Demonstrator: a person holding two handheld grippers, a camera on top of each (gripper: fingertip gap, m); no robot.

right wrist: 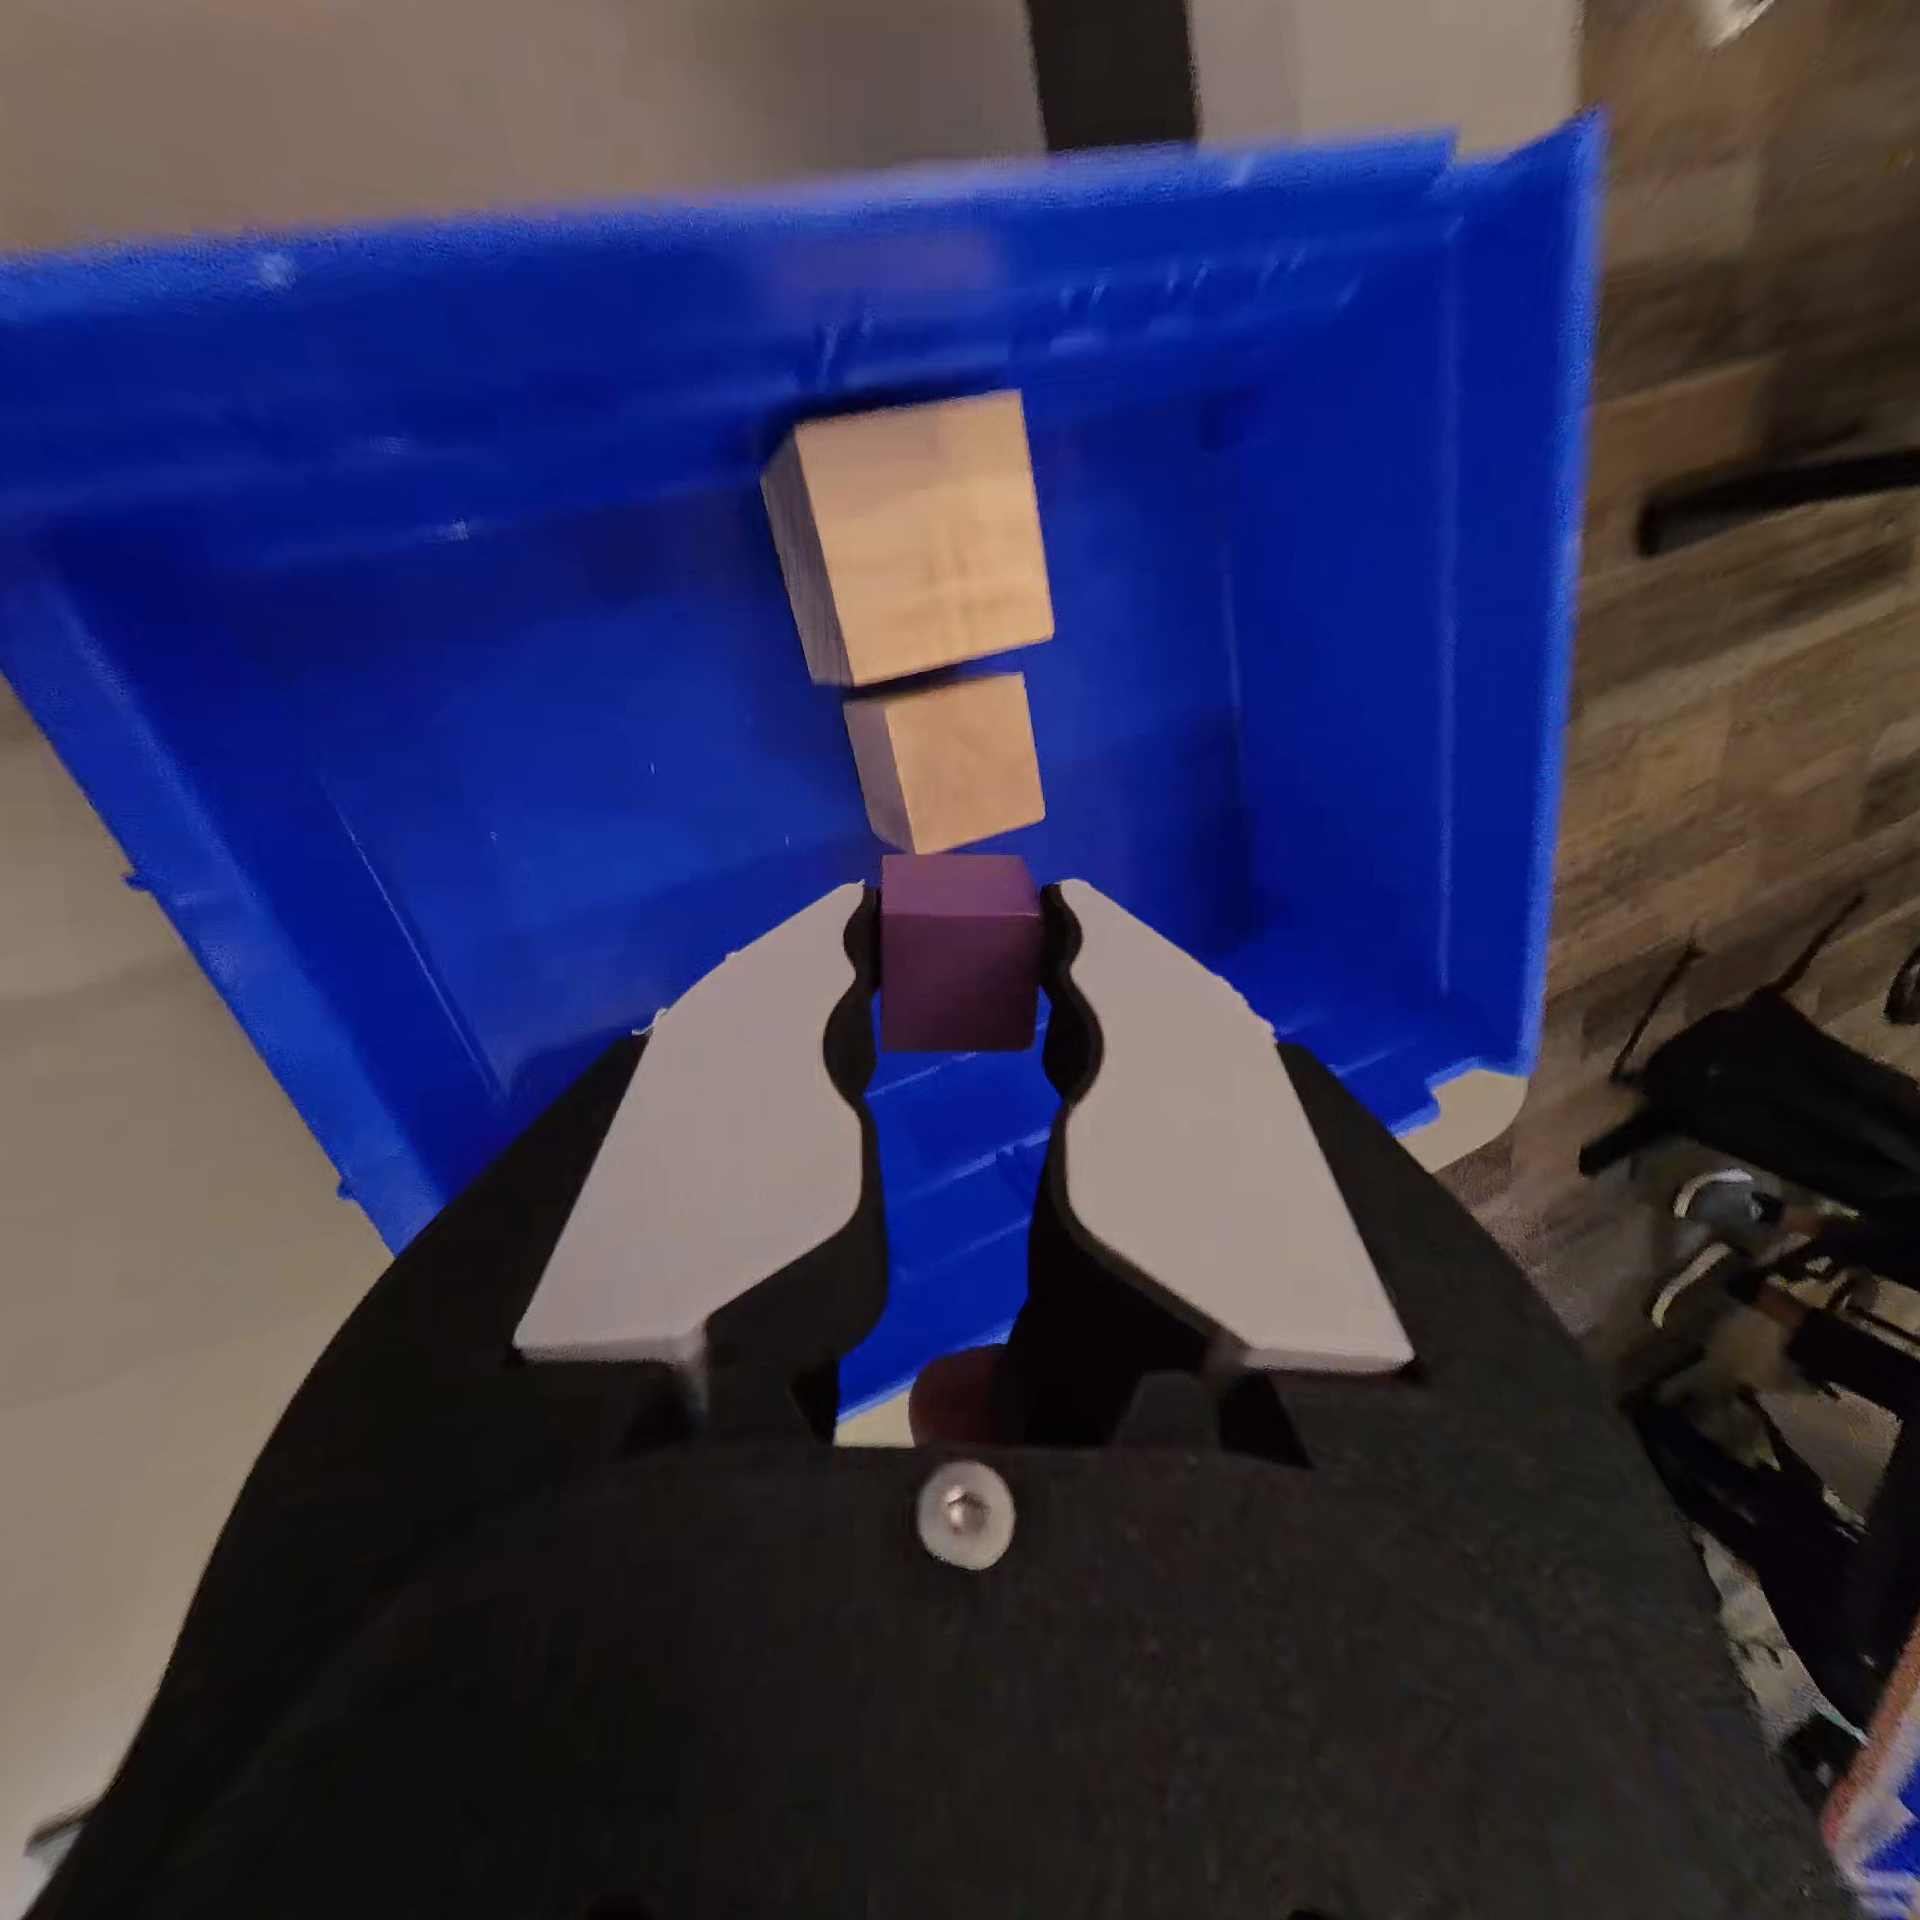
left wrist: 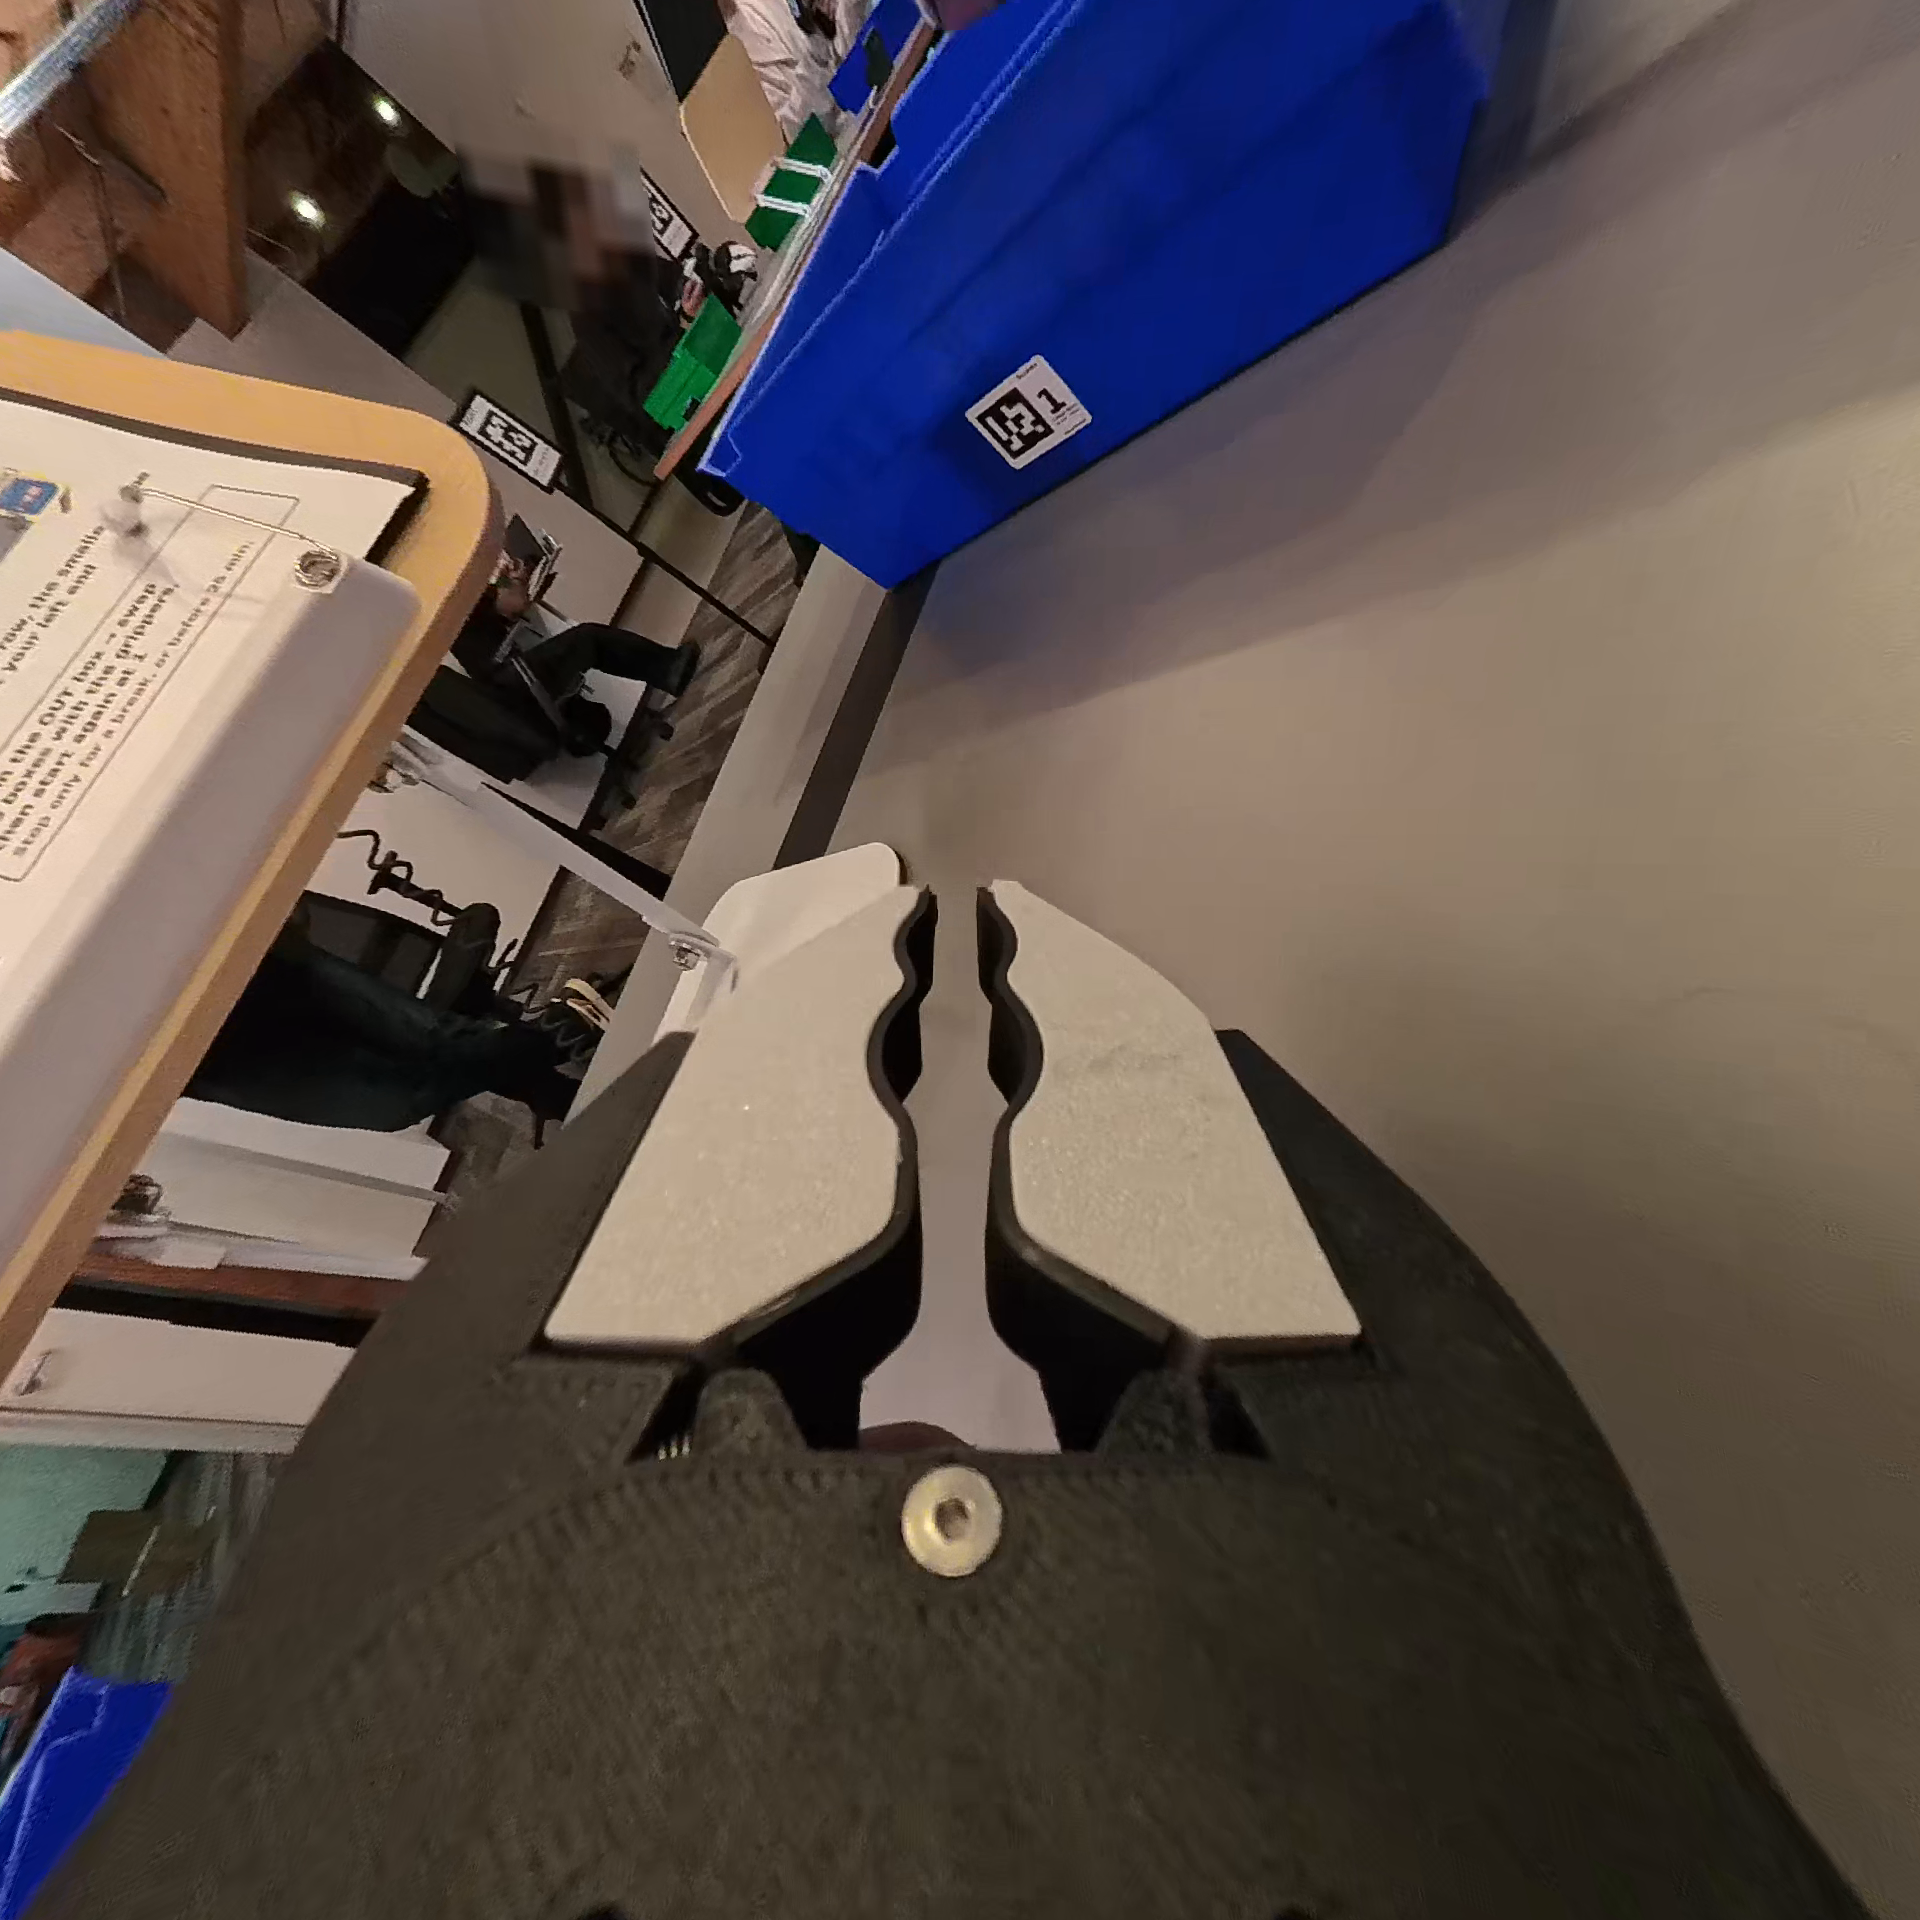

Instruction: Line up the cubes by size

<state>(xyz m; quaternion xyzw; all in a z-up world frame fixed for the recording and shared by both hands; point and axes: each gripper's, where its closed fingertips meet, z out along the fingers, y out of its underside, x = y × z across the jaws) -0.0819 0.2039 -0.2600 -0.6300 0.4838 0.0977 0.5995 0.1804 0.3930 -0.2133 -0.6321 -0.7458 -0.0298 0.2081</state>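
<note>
Inside the blue bin (right wrist: 416, 623), we see 3 cubes in 1 row: the large wooden cube (right wrist: 925, 540), the smaller wooden cube (right wrist: 956, 769) just beside it, and the purple cube (right wrist: 958, 956) nearest us. Our right tongs (right wrist: 958, 935) are clamped on the purple cube, both pads pressing its sides; its underside is hidden. Motion blur softens the bin's rim. Our left tongs (left wrist: 956, 904) hang over the bare bench (left wrist: 1455, 831), nearly together with a narrow slit, gripping nothing.
</note>
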